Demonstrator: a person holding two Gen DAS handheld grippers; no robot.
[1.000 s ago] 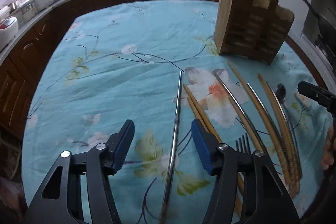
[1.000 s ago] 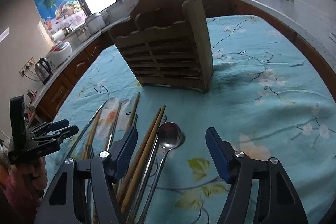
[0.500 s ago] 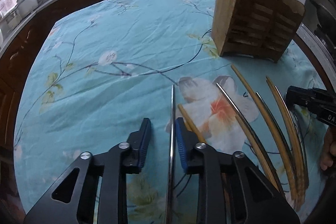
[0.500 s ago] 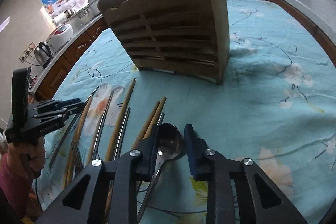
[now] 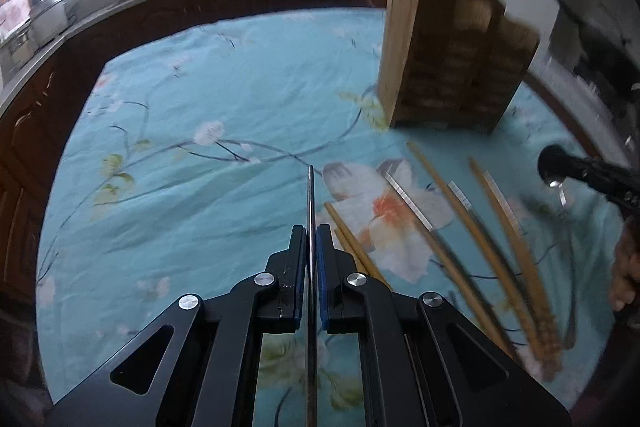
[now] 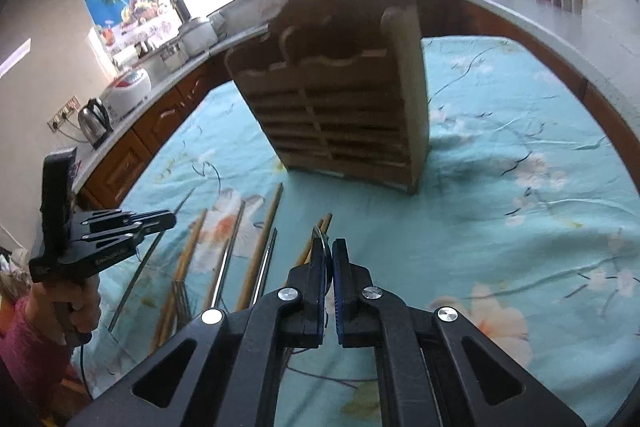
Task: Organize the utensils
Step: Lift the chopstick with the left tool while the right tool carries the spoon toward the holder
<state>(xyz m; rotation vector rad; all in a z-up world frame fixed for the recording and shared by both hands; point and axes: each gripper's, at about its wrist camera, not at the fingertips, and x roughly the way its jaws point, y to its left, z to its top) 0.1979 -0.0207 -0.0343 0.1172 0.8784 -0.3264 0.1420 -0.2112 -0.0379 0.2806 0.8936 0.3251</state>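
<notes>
In the left wrist view my left gripper (image 5: pixel 311 231) is shut on a thin metal chopstick (image 5: pixel 311 195), whose tip sticks out ahead over the cloth. My right gripper (image 6: pixel 329 247) is shut on a metal spoon (image 6: pixel 319 235); only the bowl's edge shows between the blue pads. A wooden utensil holder (image 6: pixel 340 115) stands upright just beyond, also visible from the left (image 5: pixel 452 67). Several wooden and metal chopsticks (image 5: pixel 500 251) and a fork (image 6: pixel 181 297) lie on the cloth between the grippers. The left gripper (image 6: pixel 170 221) shows at the right view's left edge, the right gripper (image 5: pixel 550 163) at the other view's right edge.
A turquoise flowered cloth (image 5: pixel 200 187) covers the table. Dark wood cabinets and a counter (image 6: pixel 168 99) run along behind it, carrying a kettle (image 6: pixel 94 121) and a rice cooker (image 6: pixel 128 89). A hand in a pink sleeve (image 6: pixel 40 339) holds the left gripper.
Both grippers went from wide open to shut, the left on the metal chopstick, the right on the spoon. Both views have since pulled back a little from the cloth.
</notes>
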